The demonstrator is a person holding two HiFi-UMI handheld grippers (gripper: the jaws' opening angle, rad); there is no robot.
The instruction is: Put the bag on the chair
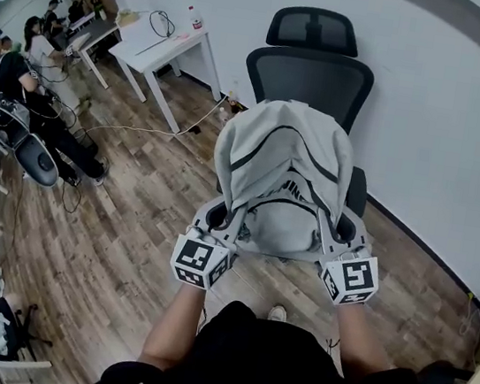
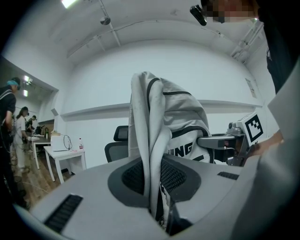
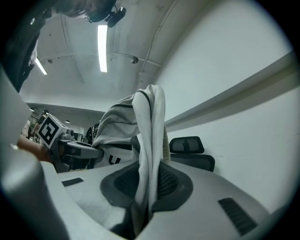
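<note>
grey bag (image 1: pixel 283 171) lettered "ing" is pinched by left tool (image 1: pixel 222 220) and right tool (image 1: pixel 330 236) at black chair (image 1: pixel 315 32).

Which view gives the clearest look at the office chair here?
The head view: the chair shows headrest and backrest, though the bag hides its seat. The left gripper view and the right gripper view each catch only its headrest and part of the back past the bag.

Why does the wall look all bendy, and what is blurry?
Head view: the lens bows the white wall; the light grey fabric bag looks sharp. Left gripper view: the close jaws blur. Right gripper view: the long ceiling light glares white.
</note>
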